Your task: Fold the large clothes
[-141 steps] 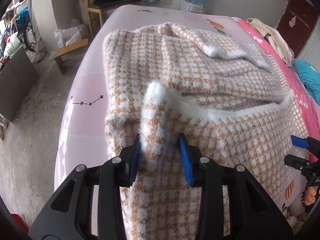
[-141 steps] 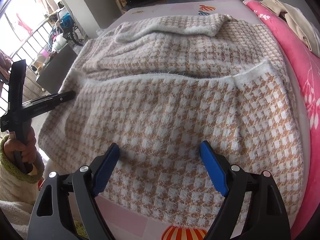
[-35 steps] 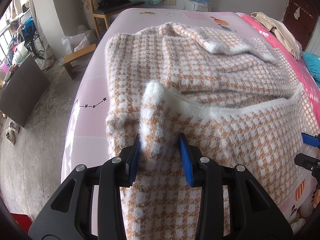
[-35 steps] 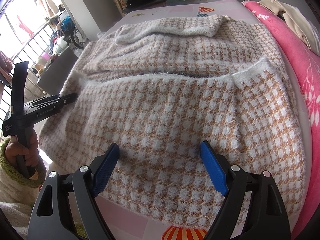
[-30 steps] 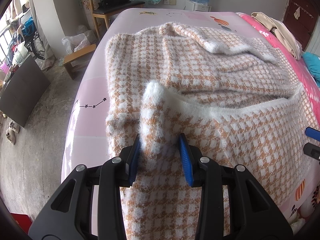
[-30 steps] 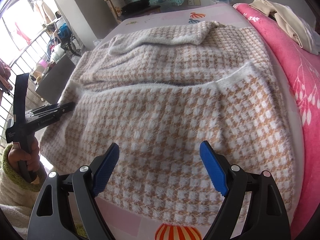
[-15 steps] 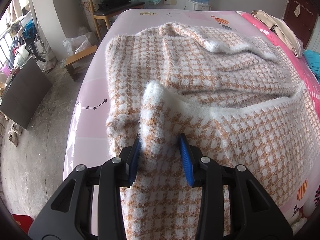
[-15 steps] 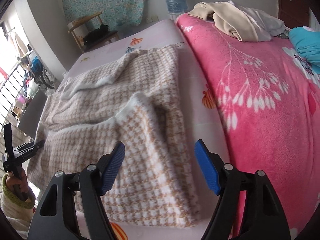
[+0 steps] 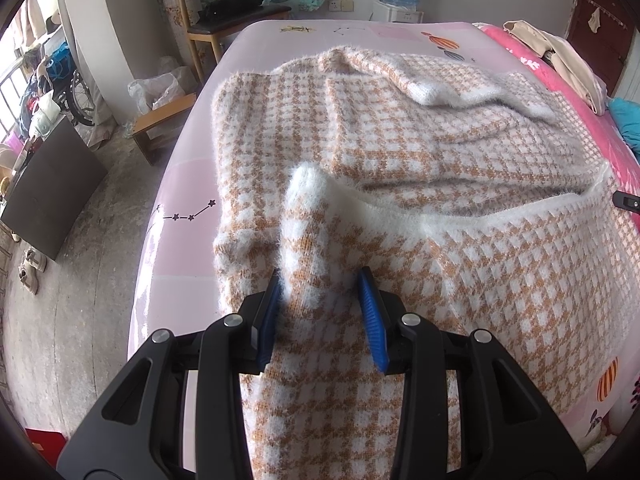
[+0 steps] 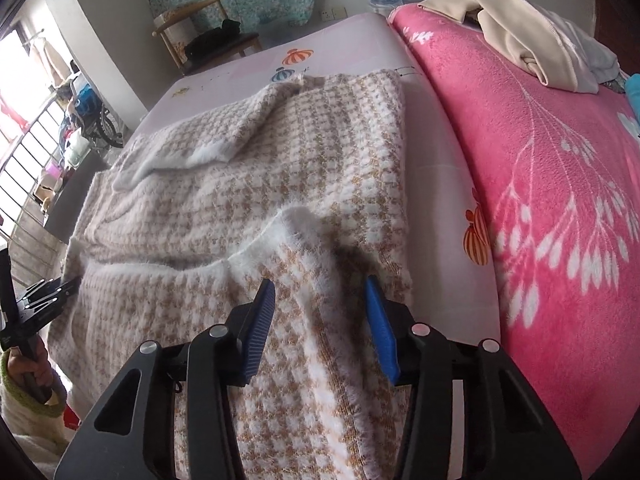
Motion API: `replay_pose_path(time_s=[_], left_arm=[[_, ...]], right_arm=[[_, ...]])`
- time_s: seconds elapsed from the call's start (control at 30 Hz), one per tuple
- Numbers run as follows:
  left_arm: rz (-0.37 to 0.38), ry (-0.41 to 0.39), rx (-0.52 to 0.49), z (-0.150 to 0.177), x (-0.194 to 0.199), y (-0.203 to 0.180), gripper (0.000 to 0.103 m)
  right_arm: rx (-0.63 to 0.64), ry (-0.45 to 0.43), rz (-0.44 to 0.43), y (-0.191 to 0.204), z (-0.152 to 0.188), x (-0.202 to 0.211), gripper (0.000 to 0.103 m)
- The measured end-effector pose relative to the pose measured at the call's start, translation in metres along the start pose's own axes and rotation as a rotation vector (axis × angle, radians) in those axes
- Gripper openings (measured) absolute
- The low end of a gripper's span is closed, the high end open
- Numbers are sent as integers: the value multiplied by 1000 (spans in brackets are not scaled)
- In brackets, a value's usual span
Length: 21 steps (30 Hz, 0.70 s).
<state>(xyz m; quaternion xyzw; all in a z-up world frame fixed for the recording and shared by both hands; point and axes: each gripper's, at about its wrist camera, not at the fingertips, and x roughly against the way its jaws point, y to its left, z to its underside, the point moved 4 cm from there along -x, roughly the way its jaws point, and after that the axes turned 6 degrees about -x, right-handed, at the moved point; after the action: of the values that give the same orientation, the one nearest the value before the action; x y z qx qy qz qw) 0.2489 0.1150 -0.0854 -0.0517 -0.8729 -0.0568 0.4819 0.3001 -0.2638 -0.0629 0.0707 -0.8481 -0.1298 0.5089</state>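
A large fuzzy sweater (image 9: 400, 152) with a tan and white check lies spread on the pink bed (image 9: 180, 184), its near part folded over the rest. My left gripper (image 9: 320, 300) is shut on the folded layer's left corner, which bunches up between the blue pads. In the right wrist view the sweater (image 10: 280, 184) fills the left half. My right gripper (image 10: 320, 308) straddles the folded layer's right corner, with the fabric between its blue pads (image 10: 378, 324); the jaws stand wide and do not press it.
A pink fleece blanket (image 10: 540, 160) covers the bed's right side, with cream clothes (image 10: 520, 32) piled at its far end. A wooden chair (image 9: 224, 20), a low bench (image 9: 160, 120) and a dark board (image 9: 52, 184) stand on the floor to the left.
My right gripper has swung from the front middle of the sweater to its right corner and narrowed around the fabric there. My left gripper has kept its hold and barely moved.
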Motion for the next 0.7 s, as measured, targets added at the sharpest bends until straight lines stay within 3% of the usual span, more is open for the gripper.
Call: replay_pose_path(time_s=[0.27, 0.5, 0.7], left_arm=[[-1, 4, -5, 0, 0, 3, 37], [-4, 5, -2, -1, 0, -2, 37], [-6, 5, -6, -1, -1, 4, 37]], right_arm=[[18, 50, 23, 1, 15, -3, 40], [16, 50, 26, 5, -1, -15, 38], [46, 53, 62, 11, 0, -16, 31]])
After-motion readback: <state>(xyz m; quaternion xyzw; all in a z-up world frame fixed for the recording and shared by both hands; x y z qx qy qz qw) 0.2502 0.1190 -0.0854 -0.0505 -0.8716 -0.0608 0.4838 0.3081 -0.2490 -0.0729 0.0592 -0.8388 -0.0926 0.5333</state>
